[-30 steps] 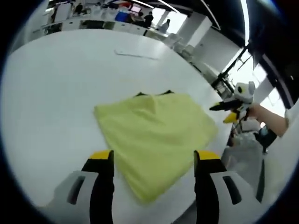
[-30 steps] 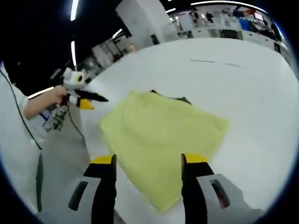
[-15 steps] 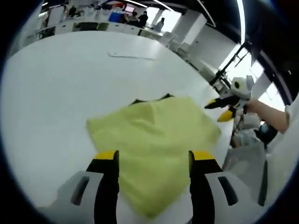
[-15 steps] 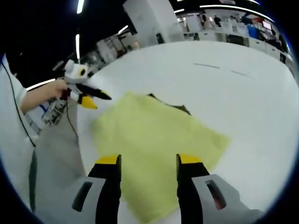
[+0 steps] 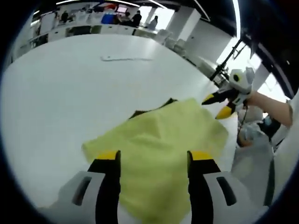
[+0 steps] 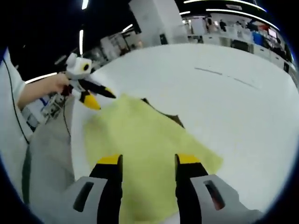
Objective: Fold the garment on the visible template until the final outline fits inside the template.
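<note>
Garment: folded pale-yellow cloth garment (image 5: 159, 149) flat on white table (image 5: 56, 93), dark template corner (image 5: 140, 112) peeking beyond | Relation: lies directly ahead beneath left gripper (image 5: 149, 161) and right gripper (image 6: 145, 163) (both spread, holding nothing) | Views: each shows the other gripper hovering beside the garment's near edge.

premises appeared to be a large open-plan office or lab: a broad white table (image 5: 56, 93), rows of desks with monitors (image 5: 122, 9) behind, ceiling strip lights (image 6: 224, 10), white pillar (image 6: 152, 21), people standing at the back.
</note>
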